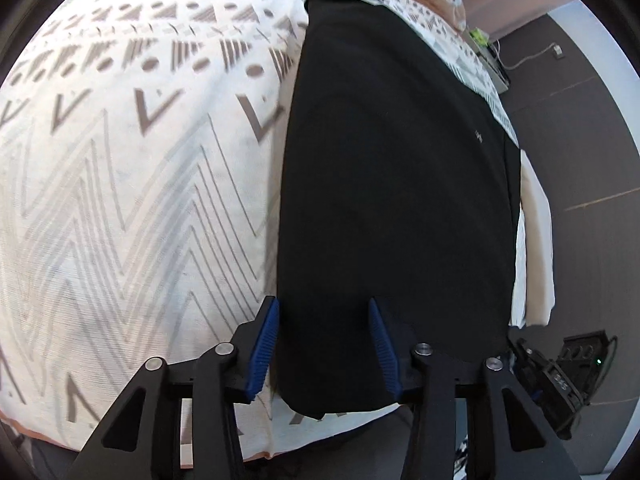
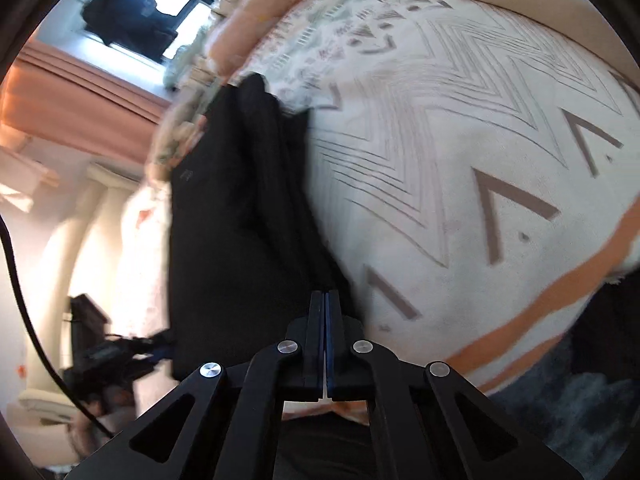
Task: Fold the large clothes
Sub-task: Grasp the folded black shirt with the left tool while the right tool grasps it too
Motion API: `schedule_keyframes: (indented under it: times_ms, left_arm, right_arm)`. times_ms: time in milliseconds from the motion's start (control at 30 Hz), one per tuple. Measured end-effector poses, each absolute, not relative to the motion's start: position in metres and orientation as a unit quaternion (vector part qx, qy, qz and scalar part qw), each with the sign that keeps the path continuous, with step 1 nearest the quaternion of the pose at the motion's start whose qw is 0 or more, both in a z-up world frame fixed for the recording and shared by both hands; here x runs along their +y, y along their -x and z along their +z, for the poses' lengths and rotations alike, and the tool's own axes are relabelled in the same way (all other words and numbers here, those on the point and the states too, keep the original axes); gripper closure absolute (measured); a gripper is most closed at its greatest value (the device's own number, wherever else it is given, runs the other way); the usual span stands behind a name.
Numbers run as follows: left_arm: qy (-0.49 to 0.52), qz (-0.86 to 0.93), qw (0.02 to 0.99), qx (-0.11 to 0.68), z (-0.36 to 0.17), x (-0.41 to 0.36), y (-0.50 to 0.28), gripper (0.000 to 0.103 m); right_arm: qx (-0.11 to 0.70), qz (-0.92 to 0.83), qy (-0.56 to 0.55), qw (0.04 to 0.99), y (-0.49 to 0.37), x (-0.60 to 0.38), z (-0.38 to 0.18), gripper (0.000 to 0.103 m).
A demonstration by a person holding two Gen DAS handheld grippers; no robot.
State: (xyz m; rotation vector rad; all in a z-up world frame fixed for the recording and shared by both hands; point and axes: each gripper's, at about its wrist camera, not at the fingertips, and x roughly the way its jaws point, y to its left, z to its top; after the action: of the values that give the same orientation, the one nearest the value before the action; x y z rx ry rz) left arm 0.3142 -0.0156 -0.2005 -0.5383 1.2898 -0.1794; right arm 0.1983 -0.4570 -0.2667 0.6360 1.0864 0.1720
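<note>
Patterned bedspread (image 1: 132,184) is carrying the black garment (image 1: 392,184), lying as a long narrow strip near the bed's edge. Lengthwise folding is looking done; the crosswise fold is remaining. Left gripper (image 1: 324,344) is standing open, straddling the near end. Right gripper (image 2: 325,340) is showing jaws fully closed at the cloth's edge; grip uncertain.

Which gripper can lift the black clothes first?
Probably the right gripper: its jaws look shut at the black garment's edge. The left gripper is open, with the hem between its pads.
</note>
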Motion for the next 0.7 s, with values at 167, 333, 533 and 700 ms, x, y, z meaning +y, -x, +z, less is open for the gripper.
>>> schedule_keyframes:
  times_ms: [167,333,533,700]
  left_arm:
    - [0.242,-0.079,0.760,0.598,-0.204,-0.013,-0.315,0.056]
    - [0.247,-0.070,0.775,0.578,-0.195,-0.003,-0.323,0.056]
    - [0.268,-0.066,0.779,0.563,-0.190,0.007,-0.334,0.055]
    - [0.283,-0.062,0.785,0.547,-0.185,0.017,-0.344,0.042]
  right_arm:
    - [0.496,0.073,-0.315,0.806,-0.198,-0.480,-0.255,0.103]
    - [0.470,0.089,-0.312,0.821,-0.218,-0.487,-0.230,0.069]
    - [0.439,0.118,-0.302,0.838,-0.251,-0.472,-0.197,0.058]
    - [0.420,0.158,-0.277,0.849,-0.290,-0.442,-0.172,0.058]
